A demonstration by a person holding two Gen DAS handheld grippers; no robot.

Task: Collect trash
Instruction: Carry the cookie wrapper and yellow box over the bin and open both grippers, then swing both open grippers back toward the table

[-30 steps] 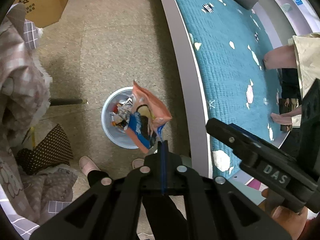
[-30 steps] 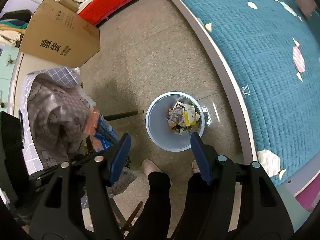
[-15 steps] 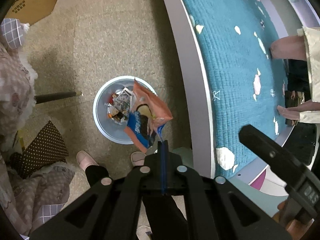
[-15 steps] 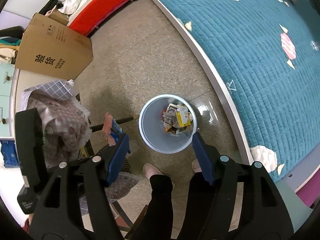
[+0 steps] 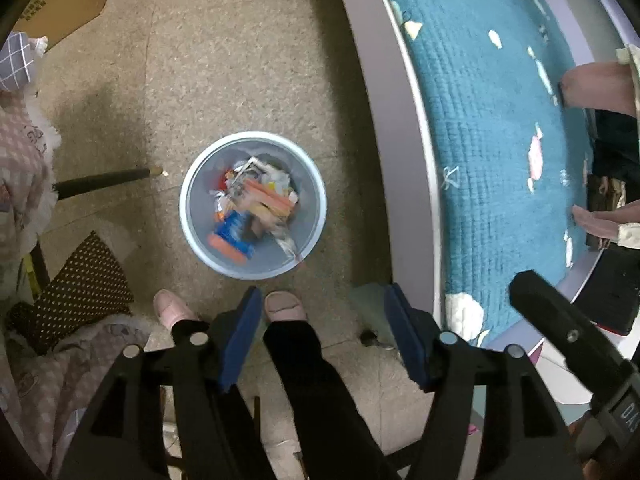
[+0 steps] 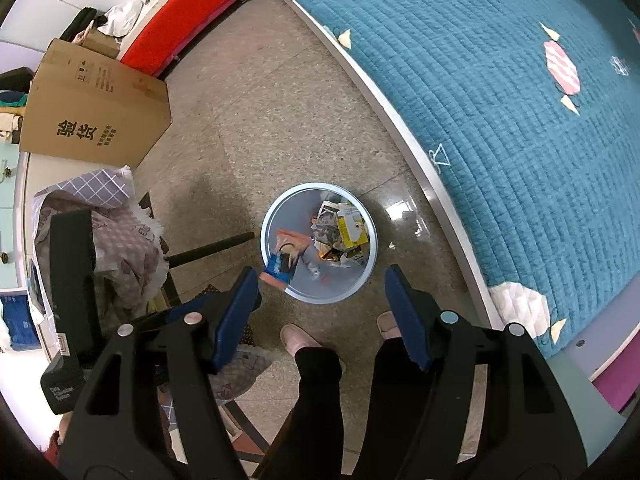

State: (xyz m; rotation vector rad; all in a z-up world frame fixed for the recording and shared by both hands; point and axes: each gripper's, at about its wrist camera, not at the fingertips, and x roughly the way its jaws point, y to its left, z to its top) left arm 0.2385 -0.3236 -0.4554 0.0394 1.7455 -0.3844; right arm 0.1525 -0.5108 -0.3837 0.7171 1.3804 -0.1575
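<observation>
teal quilted bed (image 6: 500, 92), cardboard box (image 6: 92, 116), red bench (image 6: 192, 12)

Left gripper (image 5: 324, 334): matte black frame with triangular cut-outs, blue pads on the inner faces of both fingers (image 5: 240, 336), four silver round screw heads across the linkage. Right gripper (image 6: 320, 314): same build, black arms, blue pads, silver screws. A black handle block with white lettering shows at the edge of each view; in the right wrist view it reads "Data Acquisition System". Person: black trousers (image 6: 320, 392), pale pink slippers (image 5: 282, 306).
</observation>
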